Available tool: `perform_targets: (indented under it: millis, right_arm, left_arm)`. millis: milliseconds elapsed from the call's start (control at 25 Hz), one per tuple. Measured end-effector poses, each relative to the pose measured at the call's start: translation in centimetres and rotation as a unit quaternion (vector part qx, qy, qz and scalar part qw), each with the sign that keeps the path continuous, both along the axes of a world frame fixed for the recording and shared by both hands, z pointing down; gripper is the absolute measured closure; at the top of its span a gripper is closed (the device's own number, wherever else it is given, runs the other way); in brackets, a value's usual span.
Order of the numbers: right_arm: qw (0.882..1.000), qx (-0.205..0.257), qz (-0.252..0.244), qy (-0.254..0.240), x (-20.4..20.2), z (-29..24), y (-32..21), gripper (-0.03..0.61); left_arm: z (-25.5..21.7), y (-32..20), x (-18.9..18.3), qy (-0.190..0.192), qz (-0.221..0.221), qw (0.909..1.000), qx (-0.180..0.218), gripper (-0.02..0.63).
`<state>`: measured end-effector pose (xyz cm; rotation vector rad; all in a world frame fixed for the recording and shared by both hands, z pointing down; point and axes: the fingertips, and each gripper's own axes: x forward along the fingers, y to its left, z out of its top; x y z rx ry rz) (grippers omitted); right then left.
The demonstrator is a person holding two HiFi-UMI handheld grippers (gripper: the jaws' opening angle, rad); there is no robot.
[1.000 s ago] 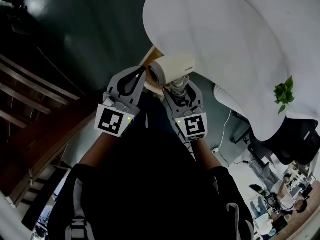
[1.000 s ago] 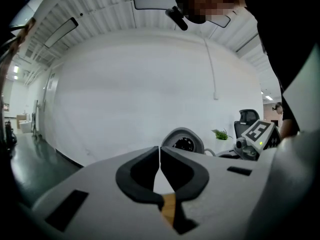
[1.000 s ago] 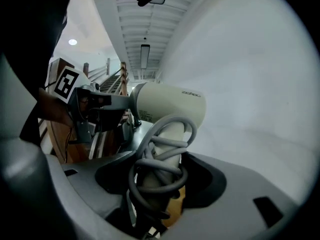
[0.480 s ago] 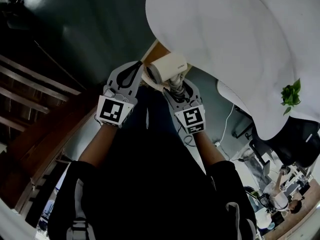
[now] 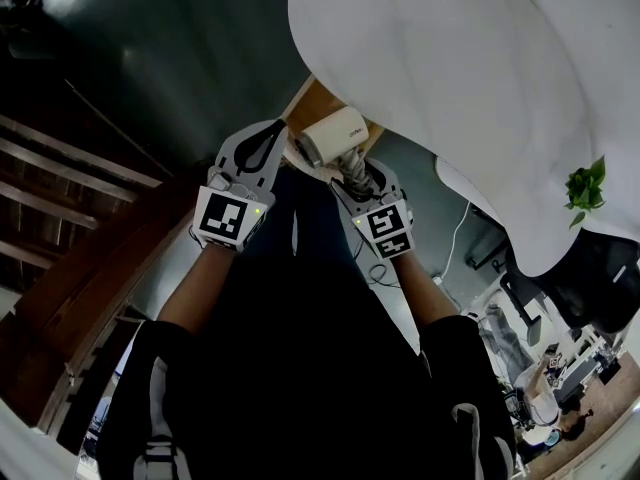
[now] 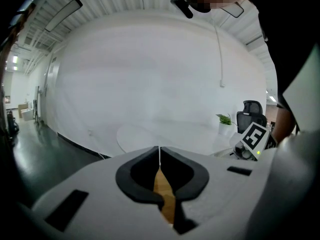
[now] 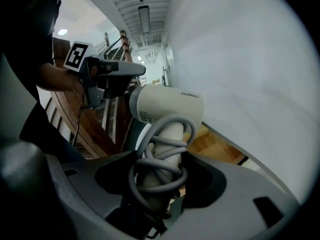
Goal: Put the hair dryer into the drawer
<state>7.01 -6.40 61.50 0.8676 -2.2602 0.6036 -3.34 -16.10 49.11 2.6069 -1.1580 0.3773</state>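
A cream hair dryer [image 5: 330, 133] with its grey cord wound round the handle stands in my right gripper [image 5: 352, 168]. The jaws are shut on the cord-wrapped handle [image 7: 162, 159], and the barrel [image 7: 167, 106] points left across the view. Just left of the dryer is my left gripper [image 5: 282, 148], its fingertips together and nothing between them [image 6: 160, 151]. A wooden surface [image 5: 318, 100] shows under the white table's edge, right beyond both grippers. I cannot tell whether it is the drawer.
A large white round table [image 5: 480, 88] fills the upper right, with a small green plant [image 5: 585, 186] on it. Wooden stair rails [image 5: 70, 188] run along the left over dark floor. An office chair [image 6: 251, 111] stands in the far background.
Both grippers have sunk lower, away from the head camera. The right one has tipped further downward with the dryer still in it. The left jaws stayed shut.
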Motion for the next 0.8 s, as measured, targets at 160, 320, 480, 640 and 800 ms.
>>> perform_targets:
  millis: [160,320,480,640,800]
  right_arm:
    - [0.999,-0.025,-0.014,0.013,0.5,1.2,0.4,0.29]
    - [0.998,-0.05,-0.029,0.024,0.7,2.3,0.5,0.29]
    - [0.996,-0.07,-0.042,0.034,0.8,3.3,0.5,0.29]
    - [0.993,-0.093,-0.055,0.044,1.0,4.3,0.4,0.29]
    - [0.99,-0.119,-0.056,0.05,1.1,5.3,0.2,0.29]
  left_arm:
    - [0.5,-0.2,0.5,-0.004,0.006,1.0,-0.005,0.598]
    - [1.2,-0.4,0.8,-0.008,0.013,0.9998,-0.012,0.598]
    - [1.3,-0.7,1.1,-0.016,0.019,0.9995,-0.017,0.598]
    - [1.6,-0.8,1.4,-0.015,0.022,0.9994,-0.02,0.598]
    - [2.3,-0.7,1.5,-0.024,0.029,0.999,-0.022,0.598]
